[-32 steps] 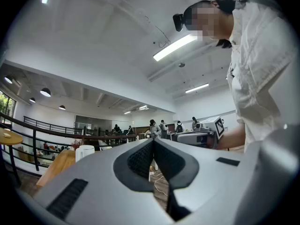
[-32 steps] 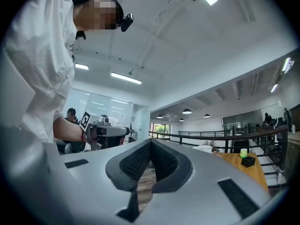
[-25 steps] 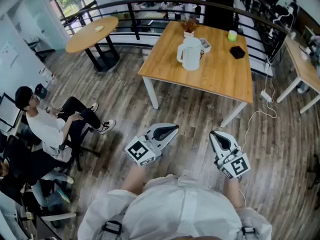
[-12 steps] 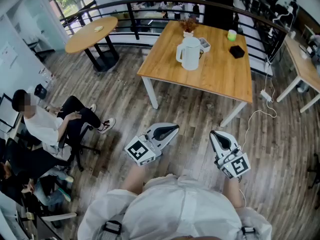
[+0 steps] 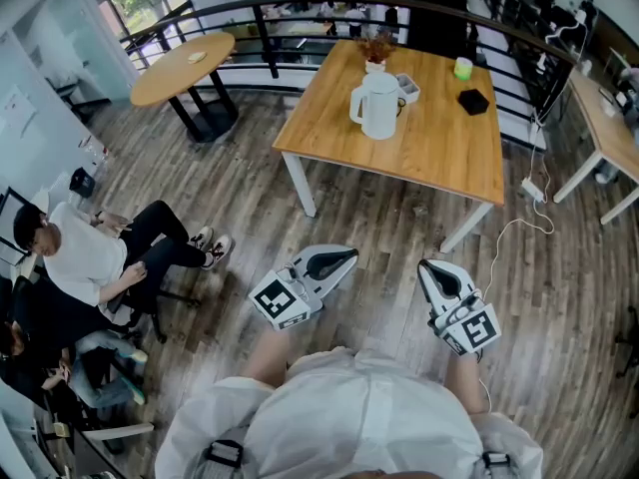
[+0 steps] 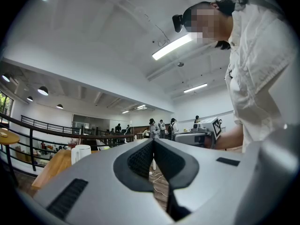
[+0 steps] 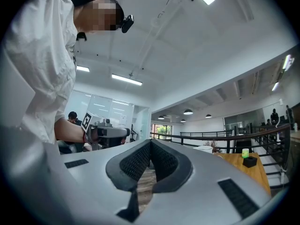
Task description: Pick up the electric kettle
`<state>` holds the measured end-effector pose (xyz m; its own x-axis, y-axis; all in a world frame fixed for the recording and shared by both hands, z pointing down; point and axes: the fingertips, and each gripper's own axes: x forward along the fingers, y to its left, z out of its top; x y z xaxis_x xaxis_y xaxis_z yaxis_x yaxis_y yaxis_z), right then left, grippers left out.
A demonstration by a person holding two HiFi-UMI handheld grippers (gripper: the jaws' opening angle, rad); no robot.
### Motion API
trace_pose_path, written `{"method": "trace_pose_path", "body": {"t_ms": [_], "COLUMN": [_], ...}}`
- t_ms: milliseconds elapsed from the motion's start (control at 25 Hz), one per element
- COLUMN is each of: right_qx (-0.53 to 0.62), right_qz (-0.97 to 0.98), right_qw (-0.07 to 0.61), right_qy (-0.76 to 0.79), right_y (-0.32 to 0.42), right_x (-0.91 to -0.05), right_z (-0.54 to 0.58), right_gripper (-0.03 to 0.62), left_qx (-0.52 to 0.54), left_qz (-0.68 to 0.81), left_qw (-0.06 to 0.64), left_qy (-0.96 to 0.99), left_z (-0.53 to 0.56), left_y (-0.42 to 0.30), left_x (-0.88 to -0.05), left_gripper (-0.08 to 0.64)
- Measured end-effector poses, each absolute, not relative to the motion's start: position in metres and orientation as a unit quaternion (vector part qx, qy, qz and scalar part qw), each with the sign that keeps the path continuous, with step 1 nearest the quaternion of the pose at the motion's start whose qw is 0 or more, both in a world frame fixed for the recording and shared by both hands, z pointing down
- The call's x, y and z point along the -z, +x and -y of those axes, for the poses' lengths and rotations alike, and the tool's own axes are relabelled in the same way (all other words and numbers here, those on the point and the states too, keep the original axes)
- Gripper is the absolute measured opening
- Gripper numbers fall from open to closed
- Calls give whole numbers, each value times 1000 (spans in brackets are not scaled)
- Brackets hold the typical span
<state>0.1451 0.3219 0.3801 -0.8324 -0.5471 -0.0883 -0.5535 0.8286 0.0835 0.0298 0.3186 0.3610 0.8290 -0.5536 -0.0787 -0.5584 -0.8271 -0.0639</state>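
The white electric kettle [image 5: 379, 106] stands on the wooden table [image 5: 439, 158] at the far side of the room, handle to its left. In the left gripper view the kettle [image 6: 80, 153] shows small at the left; in the right gripper view only its top [image 7: 205, 148] peeks over the jaw. My left gripper [image 5: 350, 255] and right gripper [image 5: 423, 265] are held close to my body, far short of the table, both shut with nothing between the jaws. The left gripper [image 6: 153, 141] and right gripper [image 7: 150, 141] show their tips meeting.
On the table also sit a plant in a white pot [image 5: 377, 50], a small tray [image 5: 409, 90], a green cup [image 5: 463, 70] and a black box [image 5: 473, 103]. A round table [image 5: 184, 66] stands at far left. A seated person [image 5: 90, 257] is at left. A cable [image 5: 509, 233] lies on the wooden floor.
The seated person at left has shifted, legs and feet moving. Both grippers and the kettle stay where they were.
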Motion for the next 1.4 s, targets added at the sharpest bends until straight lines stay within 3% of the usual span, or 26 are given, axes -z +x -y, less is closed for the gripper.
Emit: {"method": "trace_pose_path", "body": {"t_ms": [840, 1400], "right_qx": [-52, -48], "right_qz": [-959, -952], "right_qw": [32, 40], "right_qy": [-277, -298], "right_y": [168, 133], "right_x": [-390, -395], "right_z": [-294, -222], "right_gripper": [12, 12], "left_qx": [-32, -36], "left_qz": [-307, -297], "left_qw": [42, 49], "left_qy": [-950, -953], "left_z": [-296, -219], "left_y": [51, 12], "left_x": [-369, -374], "left_gripper": [9, 9]}}
